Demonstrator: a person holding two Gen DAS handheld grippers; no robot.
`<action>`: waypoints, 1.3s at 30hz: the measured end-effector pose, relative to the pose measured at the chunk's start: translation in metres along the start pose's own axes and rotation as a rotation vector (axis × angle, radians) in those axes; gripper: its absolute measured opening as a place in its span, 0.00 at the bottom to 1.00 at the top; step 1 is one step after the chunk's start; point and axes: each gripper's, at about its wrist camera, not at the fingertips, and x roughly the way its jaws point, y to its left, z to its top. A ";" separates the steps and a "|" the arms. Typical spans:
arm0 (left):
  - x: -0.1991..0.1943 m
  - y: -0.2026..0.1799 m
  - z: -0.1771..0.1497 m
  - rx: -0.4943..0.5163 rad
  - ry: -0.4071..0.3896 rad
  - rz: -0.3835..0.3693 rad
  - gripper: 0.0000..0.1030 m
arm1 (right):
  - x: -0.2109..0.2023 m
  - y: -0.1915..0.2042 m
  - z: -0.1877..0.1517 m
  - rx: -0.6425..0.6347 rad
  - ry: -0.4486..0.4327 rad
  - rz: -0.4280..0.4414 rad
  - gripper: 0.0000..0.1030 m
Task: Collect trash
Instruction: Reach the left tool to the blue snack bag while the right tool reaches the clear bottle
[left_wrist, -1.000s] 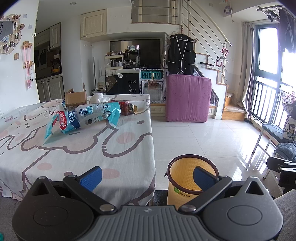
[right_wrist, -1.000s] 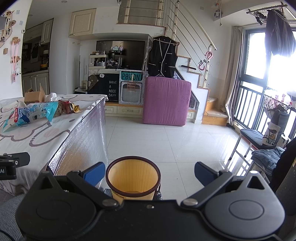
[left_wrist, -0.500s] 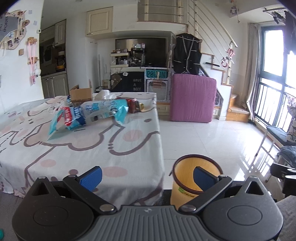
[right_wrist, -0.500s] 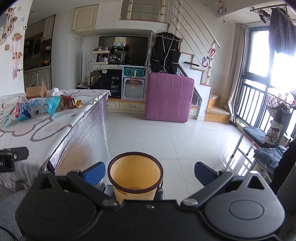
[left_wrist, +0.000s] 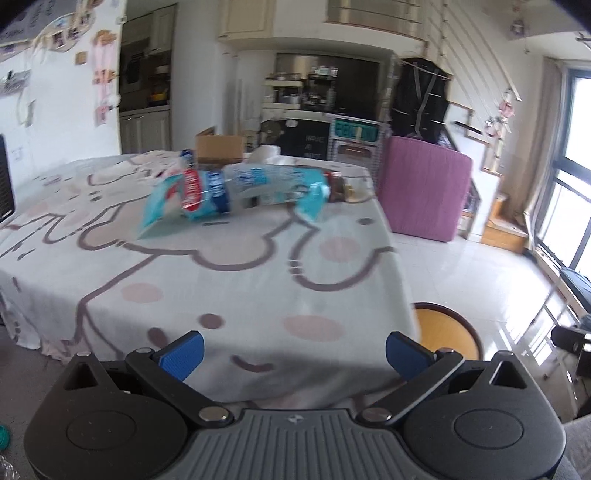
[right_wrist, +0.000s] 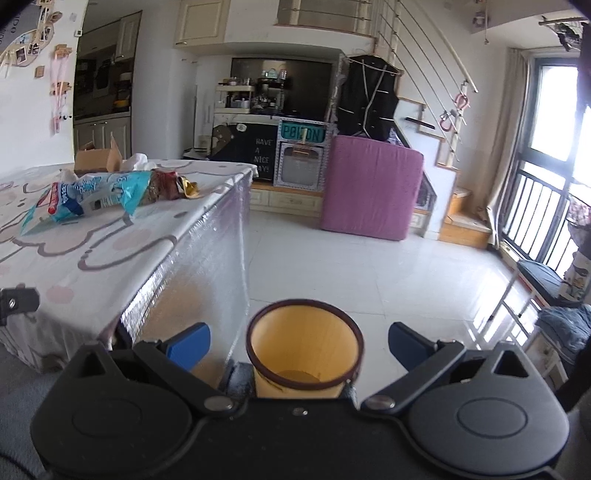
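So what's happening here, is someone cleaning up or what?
A person holds a hand-held gripper in each hand, both open and empty. The left hand-held gripper faces the table, where blue plastic wrappers and other trash lie by a cardboard box. The right hand-held gripper hangs over the yellow bin on the floor. Nothing is picked up yet.

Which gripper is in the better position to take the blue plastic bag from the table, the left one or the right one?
Probably left. The left gripper is open over the table and faces the blue plastic bag. The right gripper is open beside the table, above the bin.
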 end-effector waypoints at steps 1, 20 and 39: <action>0.004 0.006 0.002 -0.014 0.006 0.010 1.00 | 0.005 0.002 0.004 0.002 -0.003 0.005 1.00; 0.080 0.062 0.068 -0.100 -0.077 0.074 1.00 | 0.148 0.093 0.128 0.057 0.002 0.243 1.00; 0.095 0.108 0.085 -0.406 -0.110 -0.199 1.00 | 0.249 0.156 0.149 0.418 0.212 0.640 0.38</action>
